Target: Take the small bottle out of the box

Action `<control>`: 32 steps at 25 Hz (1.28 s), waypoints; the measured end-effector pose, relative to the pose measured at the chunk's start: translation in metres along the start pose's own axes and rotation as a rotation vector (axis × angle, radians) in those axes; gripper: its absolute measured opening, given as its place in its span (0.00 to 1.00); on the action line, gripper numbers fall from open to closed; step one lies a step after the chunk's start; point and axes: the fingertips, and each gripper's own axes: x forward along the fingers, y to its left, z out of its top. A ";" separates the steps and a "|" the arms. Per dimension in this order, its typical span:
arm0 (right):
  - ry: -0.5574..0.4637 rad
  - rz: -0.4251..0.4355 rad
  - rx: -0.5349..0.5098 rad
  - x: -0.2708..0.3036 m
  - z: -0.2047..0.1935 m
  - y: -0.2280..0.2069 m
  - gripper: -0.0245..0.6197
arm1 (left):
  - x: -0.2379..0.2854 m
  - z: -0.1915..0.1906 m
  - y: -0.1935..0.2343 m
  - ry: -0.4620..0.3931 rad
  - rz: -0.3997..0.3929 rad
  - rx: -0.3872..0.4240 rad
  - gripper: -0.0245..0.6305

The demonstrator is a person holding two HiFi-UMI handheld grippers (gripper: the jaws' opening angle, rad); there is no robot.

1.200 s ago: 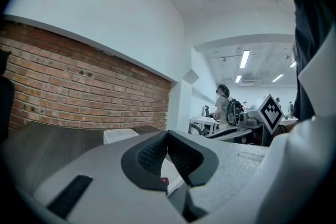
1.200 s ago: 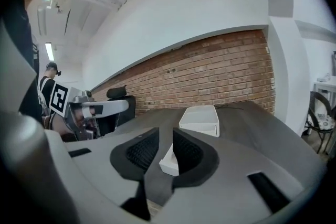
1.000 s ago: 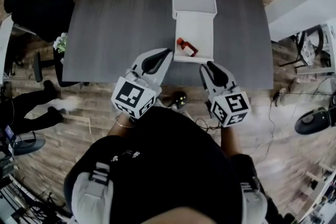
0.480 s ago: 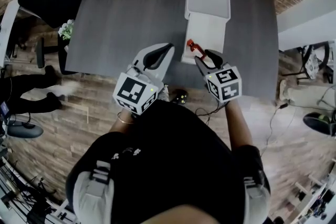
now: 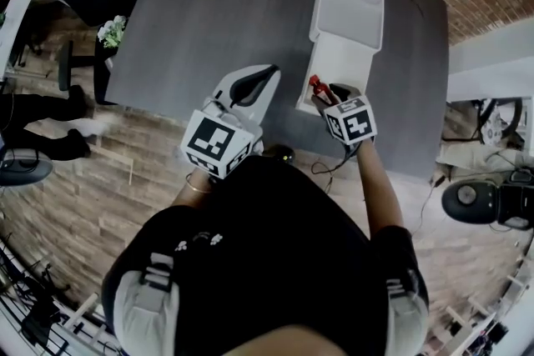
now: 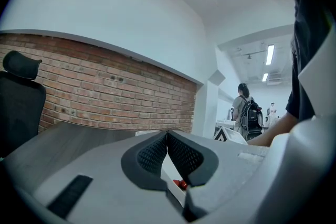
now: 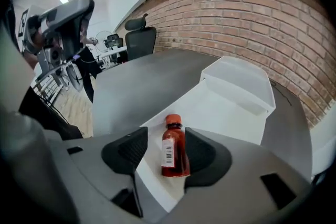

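Where the bottle is: the bottle [image 7: 174, 149] is in the near end of the box [image 7: 210, 107], red with a red cap, resting on the white floor close to the near wall; not yet lifted.
Right gripper: the right gripper [image 7: 164, 139] is lowered over the near wall so that one jaw sits on each side of the bottle.
Right jaws: spreading apart at this moment, with the bottle between them. There is a clear gap on its barcode side. The other pad is just beside the bottle or brushing it, and neither pad presses on it.
Why so wide: probably to straddle the bottle's body before closing on it.
Left gripper: the left gripper [image 6: 167, 136] has its pads pressed together on nothing. It is held back over the table [image 5: 217, 4] just short of the box, so it stays out of the right one's way.
Box lid: folded back flat at the far end, which leaves the opening free from above.
Stage: my reading is approach done, grasp not yet made.
Next move calls for: closing on the body below the cap, then lifting clear of the near wall.
Risk: the bottle sits off-centre toward one pad, so closing may push it sideways or tip it.
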 end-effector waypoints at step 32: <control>0.200 -0.032 0.001 0.052 -0.018 -0.013 0.38 | -0.008 0.012 0.045 -0.066 0.047 -0.017 0.04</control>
